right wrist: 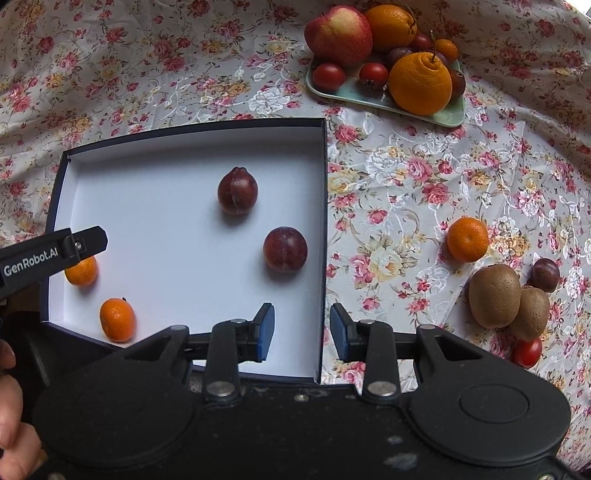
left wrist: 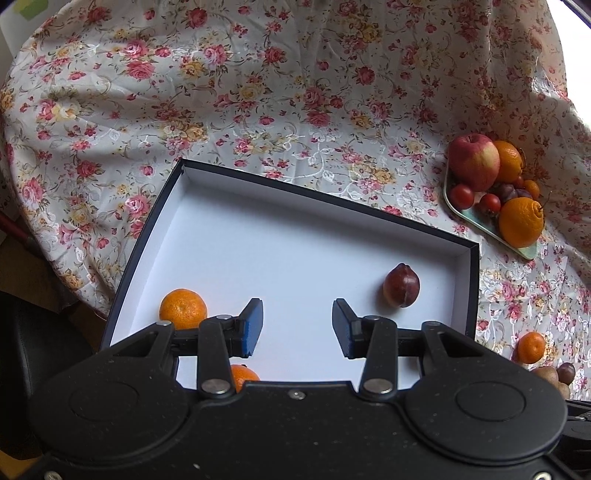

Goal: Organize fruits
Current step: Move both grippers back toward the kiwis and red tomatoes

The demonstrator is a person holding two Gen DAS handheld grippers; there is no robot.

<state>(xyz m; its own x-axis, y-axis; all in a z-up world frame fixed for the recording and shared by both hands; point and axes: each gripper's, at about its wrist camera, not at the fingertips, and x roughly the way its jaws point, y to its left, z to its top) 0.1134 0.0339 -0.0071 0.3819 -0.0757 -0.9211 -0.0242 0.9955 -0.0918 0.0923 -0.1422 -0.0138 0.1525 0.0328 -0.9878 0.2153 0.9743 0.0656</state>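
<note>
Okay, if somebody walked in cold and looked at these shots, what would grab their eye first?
Probably the shallow white-lined box in the middle of the floral tablecloth, holding two dark plums and two small mandarins. Next, the pale green plate beyond the box's far right corner, piled with a red apple, oranges and smaller fruit. Both hand-held grippers, left and right, are open and empty.

Box (right wrist: 192,221) holds two plums (right wrist: 236,191), two mandarins (right wrist: 117,319); plate (right wrist: 448,116) behind-right.
</note>
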